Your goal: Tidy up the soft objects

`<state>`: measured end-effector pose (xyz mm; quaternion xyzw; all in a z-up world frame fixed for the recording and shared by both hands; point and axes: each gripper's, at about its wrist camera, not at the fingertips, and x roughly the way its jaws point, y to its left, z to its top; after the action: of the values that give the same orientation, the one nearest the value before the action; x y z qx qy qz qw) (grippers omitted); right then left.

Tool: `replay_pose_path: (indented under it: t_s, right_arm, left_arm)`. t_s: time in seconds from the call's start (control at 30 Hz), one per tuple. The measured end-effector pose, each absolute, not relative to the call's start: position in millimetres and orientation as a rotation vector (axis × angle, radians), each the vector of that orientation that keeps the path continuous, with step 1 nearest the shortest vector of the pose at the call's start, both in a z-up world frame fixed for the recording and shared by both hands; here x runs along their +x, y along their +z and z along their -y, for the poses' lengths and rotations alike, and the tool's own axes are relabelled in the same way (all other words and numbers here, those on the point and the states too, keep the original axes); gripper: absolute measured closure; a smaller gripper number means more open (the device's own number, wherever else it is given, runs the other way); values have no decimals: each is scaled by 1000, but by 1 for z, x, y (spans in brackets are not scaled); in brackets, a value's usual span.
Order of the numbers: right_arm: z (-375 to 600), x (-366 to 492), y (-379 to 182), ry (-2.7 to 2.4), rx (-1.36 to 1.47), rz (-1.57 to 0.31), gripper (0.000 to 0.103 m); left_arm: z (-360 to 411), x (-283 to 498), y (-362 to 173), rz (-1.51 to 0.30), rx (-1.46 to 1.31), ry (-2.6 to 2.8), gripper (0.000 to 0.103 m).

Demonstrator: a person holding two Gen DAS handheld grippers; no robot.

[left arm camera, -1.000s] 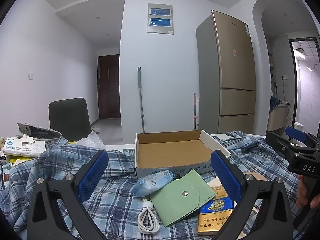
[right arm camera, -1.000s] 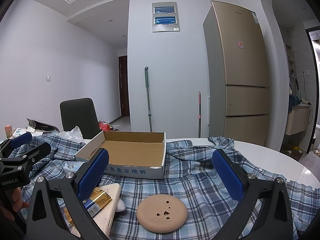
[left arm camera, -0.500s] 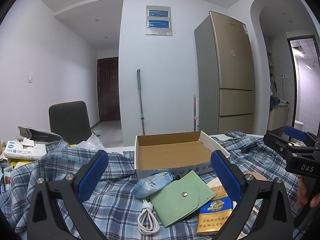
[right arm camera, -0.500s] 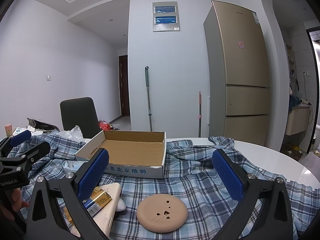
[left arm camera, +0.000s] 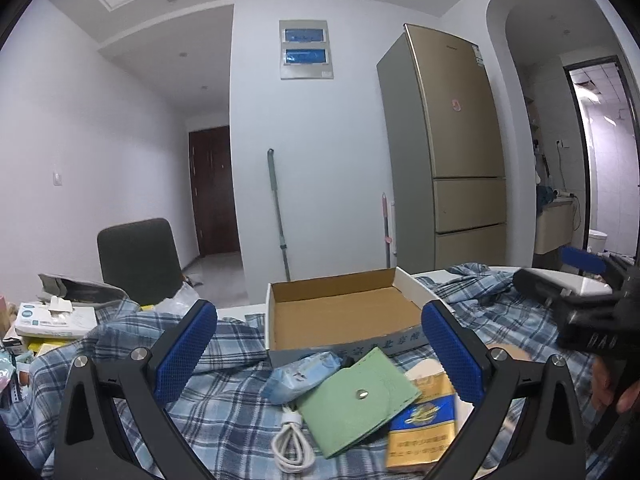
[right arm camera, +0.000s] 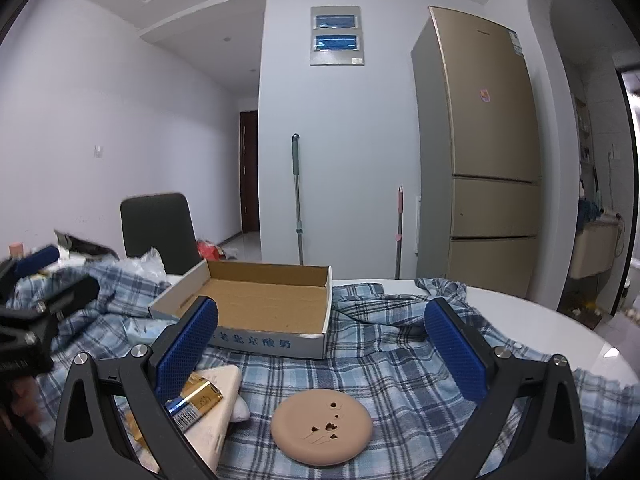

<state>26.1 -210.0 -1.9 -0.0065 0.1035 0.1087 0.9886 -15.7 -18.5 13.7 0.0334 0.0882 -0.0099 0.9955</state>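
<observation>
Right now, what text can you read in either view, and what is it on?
"京酸奶": end of the blue print on the box front; the rest is unclear.
"DA": partly seen on the right tool.
Cigarette pack, battery, fridge labels: too blurred.

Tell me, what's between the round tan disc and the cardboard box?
Only blue plaid cloth lies between the round tan disc and the open cardboard box, in the right wrist view.
</observation>
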Motion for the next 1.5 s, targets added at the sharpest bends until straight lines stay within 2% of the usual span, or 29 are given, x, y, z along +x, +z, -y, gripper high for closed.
replay_pose_path:
  t_s: [0.2,0.43,0.5,0.83,0.97,1.33,1.5]
  right_arm:
    - [206,31,20,213,-80,-302,0]
    - [202,18,39,199,-163,-389,0]
    - [203,15,39,204,-183,-425,0]
    - [218,9,32,196,-141,-534,0]
    - [227,13,27,189,-120,-559,0]
    - [241,23,21,143,-111,-596,0]
    - [246,29,22,194,-79,-644,0]
  left_arm:
    - [36,-26,42,-175,56,-37,0]
    - [49,-53,65,-166,-94,10,0]
    - [50,-60,64,-133,-123,1,0]
    - [60,-35,38,-249,-138,28,0]
    - [68,-39,30,-208,-84,62,0]
    - [66,-43,15,-288,-75,58,0]
    - [65,-38,7,-425,-50,47,0]
